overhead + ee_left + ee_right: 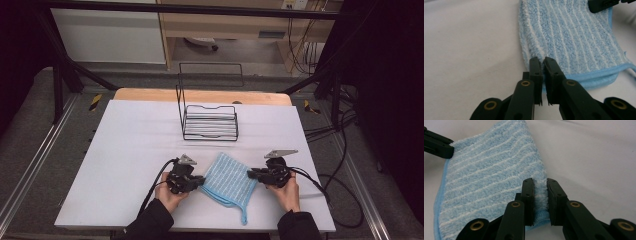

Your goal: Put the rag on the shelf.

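Note:
A folded light-blue cloth with white stripes [227, 180] lies on the white table near the front edge, between both hands. My left gripper [202, 181] is shut on the cloth's left edge; in the left gripper view its jaws [543, 62] pinch the folded edge of the cloth [574, 37]. My right gripper [250, 174] is shut on the opposite corner; in the right gripper view a tuft of cloth [491, 177] is squeezed between its jaws [540, 182]. A thin blue loop trails from the cloth toward the table's front edge.
A black wire rack [210, 122] stands at the back middle of the white table [130, 150]. A wooden strip [150, 94] borders the far edge. Cables [340, 200] trail off the right side, and a metal frame surrounds the table.

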`<state>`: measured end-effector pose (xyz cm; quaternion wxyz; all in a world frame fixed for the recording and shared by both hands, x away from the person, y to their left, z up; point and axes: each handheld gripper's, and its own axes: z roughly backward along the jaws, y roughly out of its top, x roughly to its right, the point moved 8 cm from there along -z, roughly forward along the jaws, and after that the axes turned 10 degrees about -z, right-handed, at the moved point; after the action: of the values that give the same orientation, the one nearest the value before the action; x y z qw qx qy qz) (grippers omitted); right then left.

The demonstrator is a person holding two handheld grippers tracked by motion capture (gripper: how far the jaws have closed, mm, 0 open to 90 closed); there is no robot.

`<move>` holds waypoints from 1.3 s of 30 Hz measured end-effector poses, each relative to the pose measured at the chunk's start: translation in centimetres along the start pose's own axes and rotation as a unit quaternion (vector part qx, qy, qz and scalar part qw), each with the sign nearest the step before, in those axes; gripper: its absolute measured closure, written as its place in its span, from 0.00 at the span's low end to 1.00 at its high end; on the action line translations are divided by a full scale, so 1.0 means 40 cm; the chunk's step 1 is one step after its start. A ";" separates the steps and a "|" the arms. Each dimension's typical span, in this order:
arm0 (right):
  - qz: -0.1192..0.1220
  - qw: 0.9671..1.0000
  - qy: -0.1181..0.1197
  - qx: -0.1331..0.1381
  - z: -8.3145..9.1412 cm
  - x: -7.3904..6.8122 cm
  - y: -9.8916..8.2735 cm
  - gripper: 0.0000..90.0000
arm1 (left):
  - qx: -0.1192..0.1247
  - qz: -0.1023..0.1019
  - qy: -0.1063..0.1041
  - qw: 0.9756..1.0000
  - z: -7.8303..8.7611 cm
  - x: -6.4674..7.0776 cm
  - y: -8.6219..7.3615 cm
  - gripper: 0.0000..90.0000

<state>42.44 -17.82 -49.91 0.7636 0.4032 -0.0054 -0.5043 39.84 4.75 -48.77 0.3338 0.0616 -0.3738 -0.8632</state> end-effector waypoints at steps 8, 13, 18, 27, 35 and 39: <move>-0.014 1.000 -0.013 0.004 -0.005 -0.033 -0.012 0.86 | -0.002 0.001 0.016 1.000 0.015 -0.030 0.003 0.94; -0.027 0.999 -0.010 0.017 -0.003 -0.053 -0.022 0.86 | -0.003 -0.005 0.029 1.000 0.015 -0.054 0.012 0.94; -0.039 0.999 -0.012 0.035 0.002 -0.066 -0.024 0.86 | -0.006 -0.006 0.040 0.999 0.007 -0.076 0.023 0.94; -0.046 0.998 -0.028 0.040 -0.010 -0.093 -0.029 0.86 | -0.003 0.009 0.056 0.998 -0.013 -0.120 0.060 0.94; -0.065 0.996 -0.029 0.045 -0.003 -0.103 -0.040 0.86 | 0.001 0.019 0.064 0.998 -0.052 -0.141 0.090 0.94; -0.070 0.996 -0.032 0.042 -0.001 -0.105 -0.048 0.84 | 0.001 0.020 0.059 0.998 -0.059 -0.143 0.086 0.94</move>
<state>38.92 -14.84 -49.46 0.7081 0.4177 -0.0228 -0.5688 46.91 5.16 -48.92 0.3721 0.1054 -0.3552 -0.8510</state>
